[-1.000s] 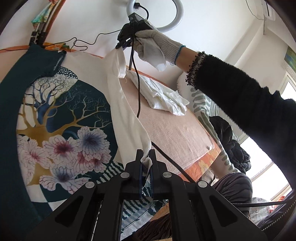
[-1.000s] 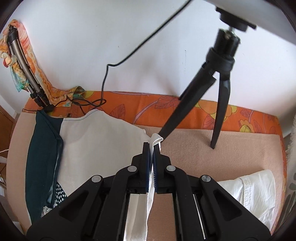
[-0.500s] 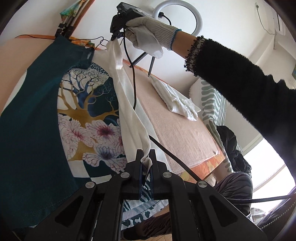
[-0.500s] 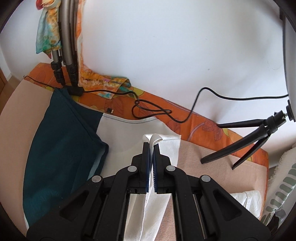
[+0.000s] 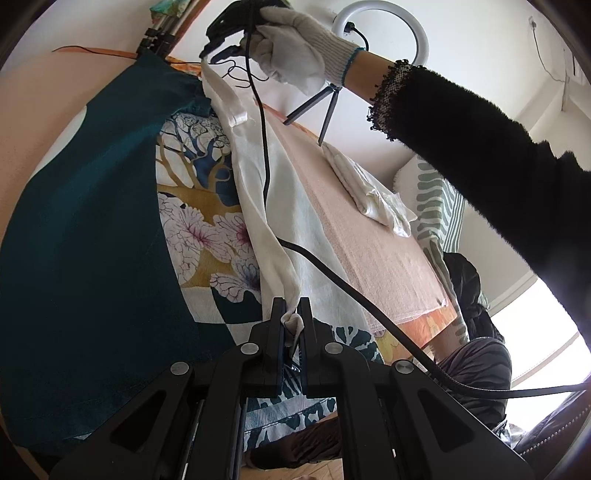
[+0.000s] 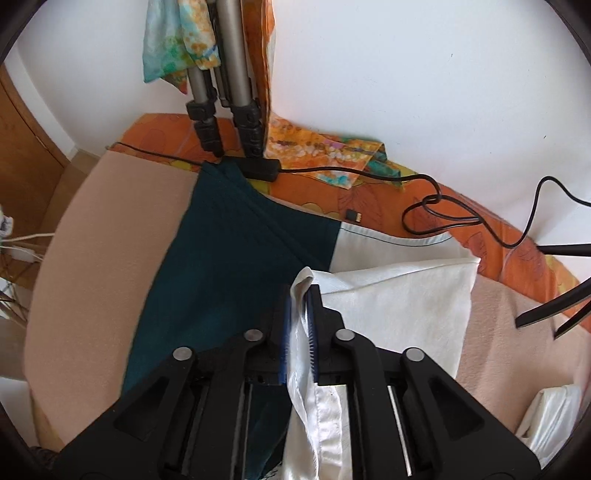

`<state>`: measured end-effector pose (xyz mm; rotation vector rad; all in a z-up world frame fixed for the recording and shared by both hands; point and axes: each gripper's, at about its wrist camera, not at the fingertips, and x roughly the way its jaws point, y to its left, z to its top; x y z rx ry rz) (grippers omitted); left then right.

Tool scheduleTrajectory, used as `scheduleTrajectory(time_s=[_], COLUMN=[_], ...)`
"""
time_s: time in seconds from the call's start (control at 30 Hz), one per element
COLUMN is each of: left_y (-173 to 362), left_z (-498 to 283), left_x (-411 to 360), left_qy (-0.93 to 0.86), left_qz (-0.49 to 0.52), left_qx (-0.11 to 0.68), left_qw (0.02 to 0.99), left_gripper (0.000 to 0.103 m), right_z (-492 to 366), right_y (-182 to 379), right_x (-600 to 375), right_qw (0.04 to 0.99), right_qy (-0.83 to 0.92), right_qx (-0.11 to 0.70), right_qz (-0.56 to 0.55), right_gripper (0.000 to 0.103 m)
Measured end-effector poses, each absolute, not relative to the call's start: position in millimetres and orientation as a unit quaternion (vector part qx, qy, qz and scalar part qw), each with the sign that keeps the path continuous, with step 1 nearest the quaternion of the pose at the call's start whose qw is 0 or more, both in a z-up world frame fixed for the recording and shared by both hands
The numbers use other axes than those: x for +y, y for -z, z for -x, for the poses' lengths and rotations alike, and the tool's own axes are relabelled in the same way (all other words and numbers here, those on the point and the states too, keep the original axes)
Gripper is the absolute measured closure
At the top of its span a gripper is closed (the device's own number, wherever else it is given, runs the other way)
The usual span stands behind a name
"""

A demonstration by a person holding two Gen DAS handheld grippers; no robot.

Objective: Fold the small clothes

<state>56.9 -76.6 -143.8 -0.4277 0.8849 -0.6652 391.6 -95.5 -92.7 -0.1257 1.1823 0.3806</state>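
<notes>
Since a sec ago we've swung the white garment [image 6: 402, 306] leftward onto the teal printed cloth [image 5: 85, 258] on the bed [image 5: 369, 236]. Right tool [image 6: 300, 325] has just been opening; fabric lies loose between its parted pads. Left tool [image 5: 291, 323] is clamped on the garment's near corner. Folded white stack [image 5: 373, 195] sits farther right.

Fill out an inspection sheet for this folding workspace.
Surface: peach blanket over an orange floral sheet.
Job's things: printed teal garment spread flat, its white edge lifted by both grippers.
Clutter: folded white clothes, small dark chip.
Grippers: left gripper shut on the edge; right gripper just opening, cloth between its jaws.
Cables: black cable looped by the wall.
Surroundings: ring light, tripod legs, scarf.
</notes>
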Motion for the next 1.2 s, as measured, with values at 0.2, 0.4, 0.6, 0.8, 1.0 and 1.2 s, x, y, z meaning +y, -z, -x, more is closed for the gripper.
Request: scheduleTrajectory(time_s=[0.2,0.4,0.6,0.8,1.0,1.2], left_y=[143.8,141.7,140.8,142.0,139.1,131.6], left_z=[-56.6,-52.6,-48.0,-41.8,-36.5,-32.4], left_x=[-71.9,-70.9,-70.3,-67.8,-67.3,-65.8], left_qy=[0.311,0.31,0.303,0.298,0.294,0.292], left_qz=[0.205,0.208,0.211,0.208,0.199,0.198], left_qx=[0.415,0.411,0.41,0.411,0.408,0.416], left_qw=[0.83,0.832,0.834,0.836,0.841,0.838], left_gripper=[0.098,0.099,0.098,0.098,0.098,0.086], right_z=[-358.7,-304.9,-294.4,-295.3,-298.0,-285.4], right_y=[62.6,100.5,136.1,128.4,130.6,109.8], right_x=[-160.9,-179.0,-150.7,-131.1,-115.0,-133.8], right_qw=[0.826,0.794,0.773,0.786,0.778,0.8], right_qy=[-0.179,-0.192,-0.181,-0.18,-0.19,-0.186], right_qx=[0.534,0.577,0.607,0.59,0.598,0.569], right_qz=[-0.028,-0.011,0.033,0.043,0.034,0.027], right_gripper=[0.048,0.048,0.077,0.098,0.098,0.051])
